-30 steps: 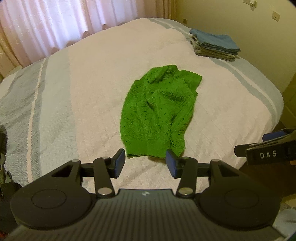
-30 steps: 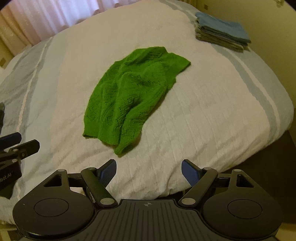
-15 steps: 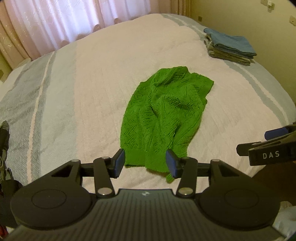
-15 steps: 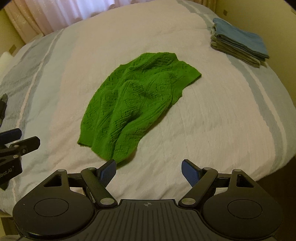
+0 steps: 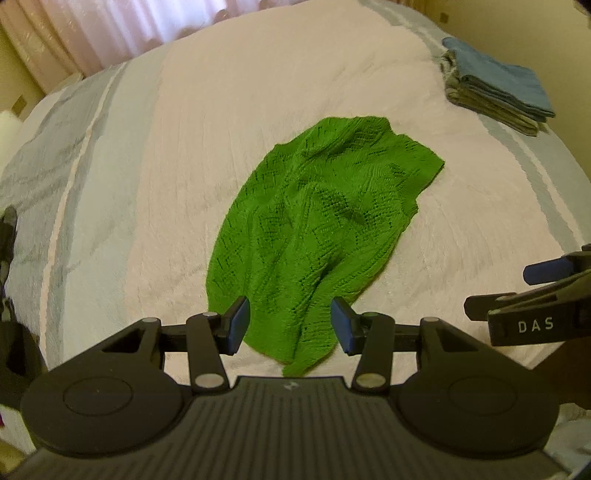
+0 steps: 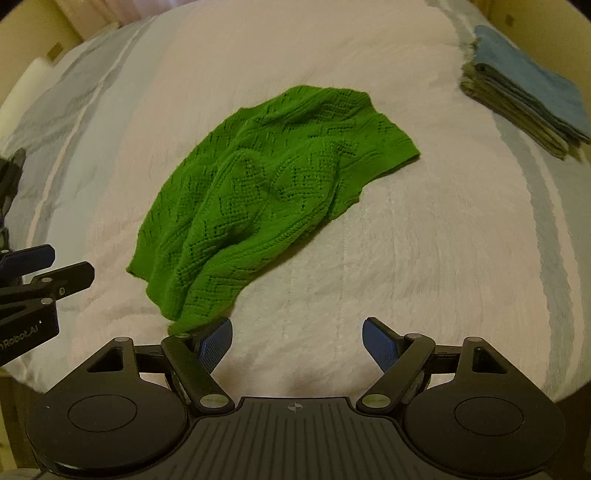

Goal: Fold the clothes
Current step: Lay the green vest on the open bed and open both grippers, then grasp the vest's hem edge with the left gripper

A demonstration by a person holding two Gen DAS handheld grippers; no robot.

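A green knit garment point(image 5: 317, 229) point(image 6: 266, 188) lies rumpled and partly folded over itself on the bed. My left gripper point(image 5: 290, 325) is open, its blue pads hovering over the garment's near hem with cloth showing between them. My right gripper point(image 6: 297, 343) is open wide above bare bedspread, its left pad beside the garment's near corner. Neither holds anything. The right gripper's tip point(image 5: 532, 295) shows at the right edge of the left wrist view, and the left gripper's tip point(image 6: 40, 280) at the left edge of the right wrist view.
The bed point(image 5: 184, 147) has a white textured cover with pale blue and grey stripes at both sides. A stack of folded blue and grey clothes point(image 5: 491, 96) point(image 6: 524, 96) sits at its far right corner by the wall. Curtains point(image 5: 110, 26) hang behind.
Both grippers have moved forward over the bed toward the garment. The left pads now sit over its near hem; the right pad has reached its near corner.
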